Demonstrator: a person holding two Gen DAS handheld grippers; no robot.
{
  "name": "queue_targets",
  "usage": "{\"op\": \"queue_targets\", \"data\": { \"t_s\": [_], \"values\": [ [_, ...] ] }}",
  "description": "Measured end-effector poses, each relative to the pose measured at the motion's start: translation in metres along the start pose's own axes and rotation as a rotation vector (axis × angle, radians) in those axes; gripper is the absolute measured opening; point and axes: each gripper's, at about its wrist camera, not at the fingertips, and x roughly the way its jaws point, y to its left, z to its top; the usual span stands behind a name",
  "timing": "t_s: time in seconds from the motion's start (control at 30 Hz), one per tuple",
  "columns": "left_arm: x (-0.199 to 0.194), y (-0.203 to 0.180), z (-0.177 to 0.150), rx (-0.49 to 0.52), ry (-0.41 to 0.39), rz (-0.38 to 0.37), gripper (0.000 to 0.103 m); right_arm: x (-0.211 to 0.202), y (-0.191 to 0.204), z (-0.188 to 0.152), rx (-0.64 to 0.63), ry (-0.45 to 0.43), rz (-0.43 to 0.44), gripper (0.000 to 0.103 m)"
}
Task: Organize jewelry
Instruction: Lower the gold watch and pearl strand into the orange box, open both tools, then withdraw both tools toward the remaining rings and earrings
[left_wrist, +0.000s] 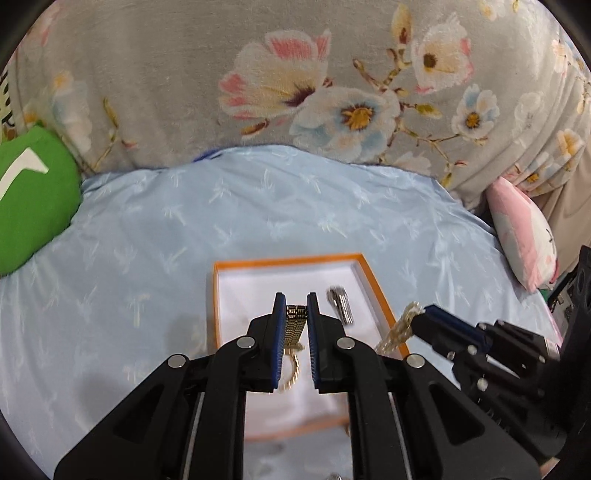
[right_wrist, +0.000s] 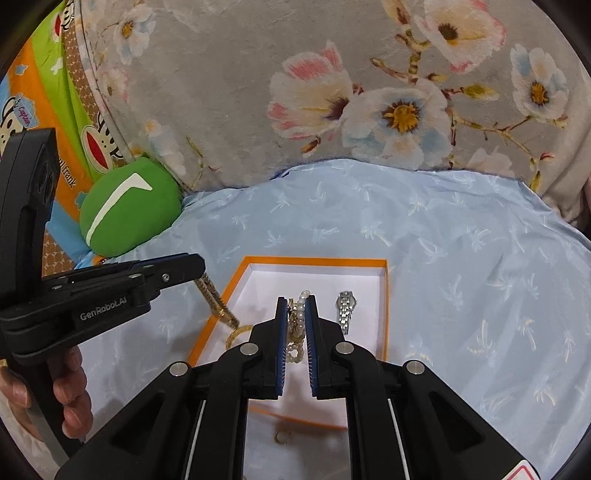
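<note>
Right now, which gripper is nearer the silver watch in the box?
Right. The right gripper, holding pearls, hangs just beside the silver watch; the left gripper, holding a gold watch, is over the box's far edge.

surface: blue sheet (right_wrist: 443, 229) | on it: orange box (right_wrist: 317, 262), green cushion (right_wrist: 125, 206)

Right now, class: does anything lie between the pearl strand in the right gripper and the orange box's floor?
Nothing visible: the pearl strand hangs over bare white floor of the orange box, beside the silver watch.
</note>
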Motion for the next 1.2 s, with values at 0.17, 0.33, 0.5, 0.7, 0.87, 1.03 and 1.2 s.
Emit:
{"op": "queue_targets", "data": {
  "t_s": [0.17,0.33,0.5,0.7,0.87,1.03,1.2],
  "values": [
    [0.052,0.004,0.026,-0.005,0.010,0.011,0.011,0.047,-0.006,0.020,0.008,0.004,-0.017,0.009],
    [0.094,0.014,0.035,-0.020,0.034,0.034,0.011,0.087,-0.022,0.026,0.046,0.027,-0.020,0.009],
    [0.122,0.024,0.024,-0.031,0.079,0.064,0.011,0.112,-0.026,0.008,0.049,0.110,-0.021,0.009],
    [0.121,0.030,0.000,-0.044,0.122,0.080,0.013,0.109,-0.023,-0.019,0.054,0.180,-0.016,0.012],
    [0.099,0.032,-0.020,-0.042,0.106,0.105,0.043,0.092,-0.016,-0.039,0.066,0.191,-0.024,0.017],
    [0.071,0.036,-0.038,-0.070,0.104,0.094,0.043,0.067,-0.012,-0.051,0.095,0.172,-0.010,0.017],
    [0.045,0.038,-0.060,-0.090,0.098,0.095,0.043,0.041,-0.009,-0.063,0.083,0.153,-0.013,0.018]
  ]
}}
